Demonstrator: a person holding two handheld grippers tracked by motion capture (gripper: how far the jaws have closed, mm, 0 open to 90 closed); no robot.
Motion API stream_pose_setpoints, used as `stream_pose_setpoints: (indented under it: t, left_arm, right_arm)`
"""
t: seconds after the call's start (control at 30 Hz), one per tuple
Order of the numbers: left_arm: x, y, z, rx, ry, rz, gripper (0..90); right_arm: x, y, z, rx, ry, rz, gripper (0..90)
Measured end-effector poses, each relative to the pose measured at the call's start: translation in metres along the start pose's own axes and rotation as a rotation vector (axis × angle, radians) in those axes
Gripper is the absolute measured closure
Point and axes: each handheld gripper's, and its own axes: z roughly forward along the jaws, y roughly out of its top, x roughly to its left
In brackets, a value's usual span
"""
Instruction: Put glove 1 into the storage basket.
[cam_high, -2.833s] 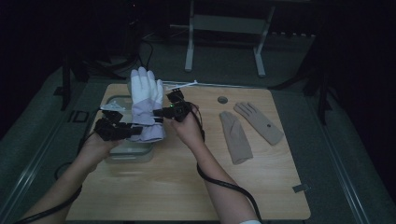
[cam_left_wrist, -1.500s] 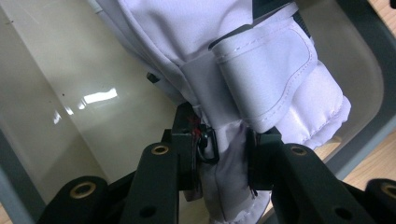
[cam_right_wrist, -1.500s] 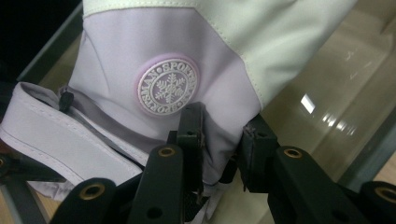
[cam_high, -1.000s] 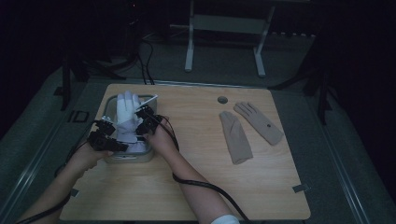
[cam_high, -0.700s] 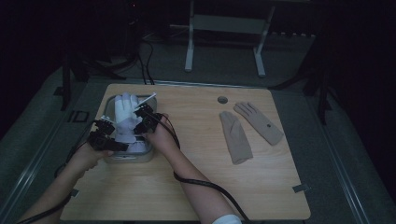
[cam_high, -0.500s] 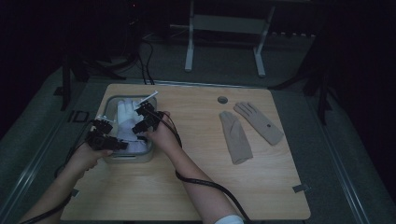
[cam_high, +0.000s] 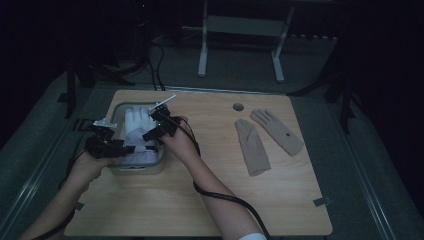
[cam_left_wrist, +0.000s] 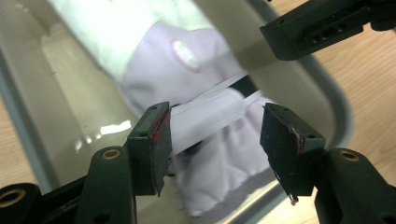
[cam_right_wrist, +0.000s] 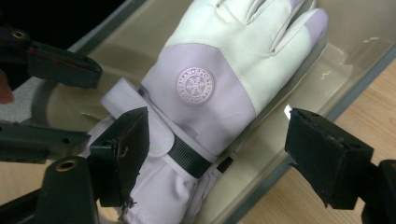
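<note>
A white and lilac ski glove (cam_high: 136, 131) lies flat in a shallow beige tray (cam_high: 137, 170) at the table's left. My left gripper (cam_high: 126, 148) hovers over its cuff from the left and my right gripper (cam_high: 150, 134) from the right. In the left gripper view the jaws of the left gripper (cam_left_wrist: 215, 135) stand apart above the glove's strap (cam_left_wrist: 210, 112), and they have just been opening. The right gripper (cam_right_wrist: 215, 149) has also just been opening, and its pads stand wide over the cuff (cam_right_wrist: 187, 154) without touching it. The glove (cam_right_wrist: 210, 88) shows a round snowflake badge.
Two beige gloves (cam_high: 252, 147) (cam_high: 277, 131) lie on the right of the wooden table (cam_high: 200, 210). A round hole (cam_high: 238, 107) sits near the far edge. The tray's rim (cam_left_wrist: 327, 107) (cam_right_wrist: 280, 163) runs close under both grippers. A cable trails along the right forearm.
The glove, earlier held up over the tray by both grippers, now lies inside it. Both grippers have let go, spread their jaws and lifted slightly.
</note>
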Motion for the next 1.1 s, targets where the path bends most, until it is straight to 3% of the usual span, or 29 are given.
stream_pose_setpoints:
  t: [0.07,0.27,0.33,0.5,0.63,0.73,0.77,0.87,0.93,1.1]
  left_arm:
    - [-0.008,0.002,0.001,-0.011,-0.018,0.015,43.7]
    - [-0.02,0.005,0.006,-0.028,-0.044,0.042,44.2]
    - [-0.027,0.006,0.008,-0.054,-0.067,0.059,44.2]
    - [-0.041,0.009,0.013,-0.06,-0.088,0.101,46.6]
    - [-0.058,0.013,0.019,-0.076,-0.132,0.132,46.5]
    - [-0.062,0.014,0.02,-0.084,-0.149,0.15,46.5]
    - [-0.074,0.016,0.025,-0.086,-0.165,0.177,46.5]
    - [-0.08,0.018,0.029,-0.089,-0.177,0.182,46.4]
    - [-0.09,0.019,0.035,-0.107,-0.207,0.189,46.1]
    - [-0.106,0.019,0.05,-0.093,-0.251,0.222,36.5]
  right_arm:
    - [-0.002,-0.004,-0.009,-0.026,0.005,-0.001,21.9]
    - [-0.006,-0.011,-0.025,-0.036,0.002,-0.022,21.9]
    - [-0.012,-0.017,-0.035,-0.047,0.006,-0.021,21.9]
    - [-0.023,-0.029,-0.054,-0.05,-0.016,-0.035,21.9]
    - [-0.034,-0.039,-0.069,-0.056,-0.03,-0.024,20.5]
    - [-0.039,-0.044,-0.077,-0.066,-0.033,-0.018,20.4]
    - [-0.044,-0.05,-0.084,-0.076,-0.036,-0.006,20.5]
    - [-0.052,-0.059,-0.093,-0.083,-0.041,0.008,20.3]
    - [-0.058,-0.065,-0.098,-0.088,-0.041,0.018,19.8]
    - [-0.072,-0.081,-0.11,-0.099,-0.057,0.045,19.6]
